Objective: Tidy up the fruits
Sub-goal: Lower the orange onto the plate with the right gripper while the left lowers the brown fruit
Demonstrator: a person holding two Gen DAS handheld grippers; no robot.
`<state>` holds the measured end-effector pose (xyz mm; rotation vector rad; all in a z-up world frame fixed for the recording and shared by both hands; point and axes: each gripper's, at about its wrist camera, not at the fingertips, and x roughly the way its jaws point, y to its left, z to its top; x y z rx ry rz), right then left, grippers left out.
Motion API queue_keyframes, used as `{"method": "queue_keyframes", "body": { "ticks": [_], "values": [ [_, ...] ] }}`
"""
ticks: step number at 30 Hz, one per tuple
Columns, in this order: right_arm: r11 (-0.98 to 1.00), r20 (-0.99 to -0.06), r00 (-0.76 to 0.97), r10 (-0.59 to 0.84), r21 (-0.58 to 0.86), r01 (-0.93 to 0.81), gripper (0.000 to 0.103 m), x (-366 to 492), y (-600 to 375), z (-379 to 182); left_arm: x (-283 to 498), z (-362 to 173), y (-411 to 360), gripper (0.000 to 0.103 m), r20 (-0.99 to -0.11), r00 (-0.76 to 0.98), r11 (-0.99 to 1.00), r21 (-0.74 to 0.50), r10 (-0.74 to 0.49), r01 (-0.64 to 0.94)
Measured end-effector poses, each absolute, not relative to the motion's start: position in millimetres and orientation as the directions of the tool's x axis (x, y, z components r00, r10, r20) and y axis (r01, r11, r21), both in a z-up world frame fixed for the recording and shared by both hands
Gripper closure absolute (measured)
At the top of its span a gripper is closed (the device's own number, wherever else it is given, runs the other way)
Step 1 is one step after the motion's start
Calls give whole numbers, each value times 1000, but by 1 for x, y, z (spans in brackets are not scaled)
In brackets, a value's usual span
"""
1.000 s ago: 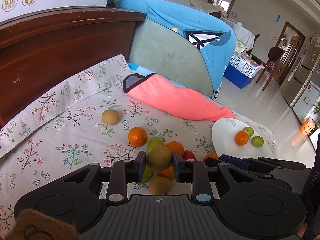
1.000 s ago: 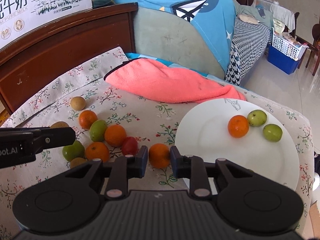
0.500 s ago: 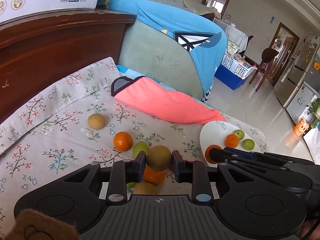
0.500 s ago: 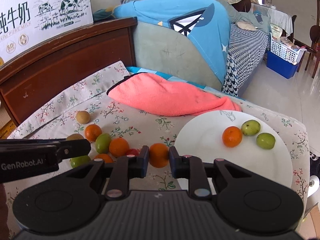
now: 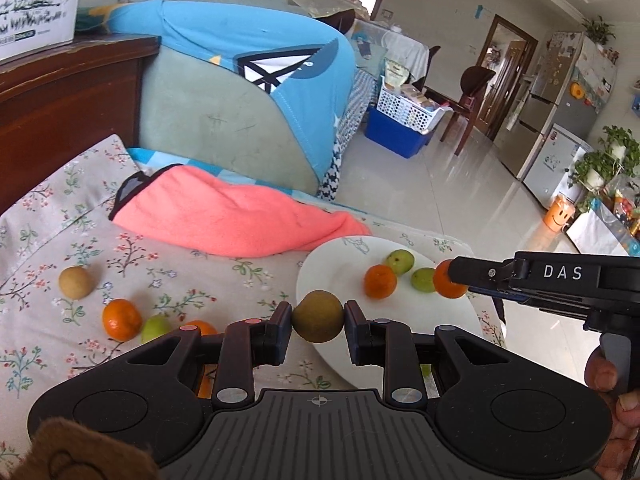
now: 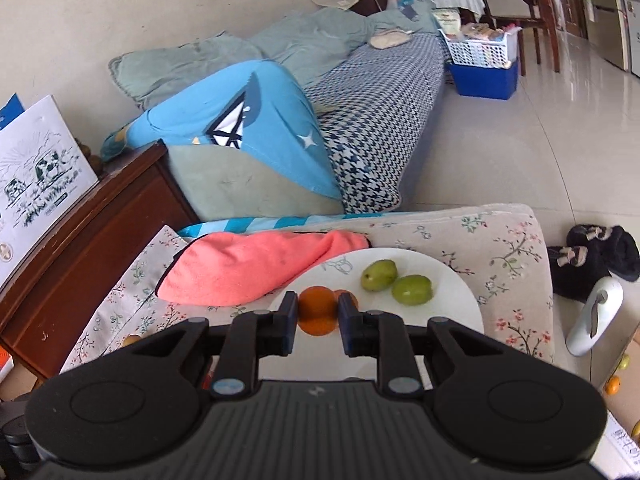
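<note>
From my left wrist view, going left to right: a lone brown fruit lies on the flowered cloth at about 9 o'clock. Nearer me sit an orange and a green fruit, just beside each other, with more fruit half hidden behind my tool. A pink towel lies beyond them at 11 o'clock.

My left tongs pinch a brownish-green fruit at its widest part, held in the air before the near rim of the white plate. On the plate rest one orange and two green fruits, close together.

At 3 o'clock my right tongs pinch a second orange over the plate's far side. In the right wrist view, the right tongs hold it just above the resting orange.

Risks, as I judge them: both tools are converging on one plate and could knock together. A round fruit let go from any height may roll, strike the others, and run off the rim toward the cloth's edge and the floor. The plate sits on soft cloth, so a push on its rim could tip it.
</note>
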<state>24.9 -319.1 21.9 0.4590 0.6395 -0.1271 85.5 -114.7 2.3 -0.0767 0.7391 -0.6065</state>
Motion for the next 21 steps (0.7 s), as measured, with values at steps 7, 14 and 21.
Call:
{"method": "queue_keyframes", "body": {
  "ticks": [7, 14, 21],
  "values": [
    [861, -655, 755, 27, 399, 315, 81, 24, -328, 0, 91, -10, -140, 77, -626, 540, 805, -265, -563, 531],
    [830, -689, 724, 30, 421, 366, 81, 27, -332, -13, 93, -18, -152, 77, -634, 521, 793, -263, -571, 549],
    [799, -686, 727, 29, 453, 395, 79, 27, -337, -13, 89, -8, -151, 67, -604, 537, 785, -268, -589, 559]
  ]
}}
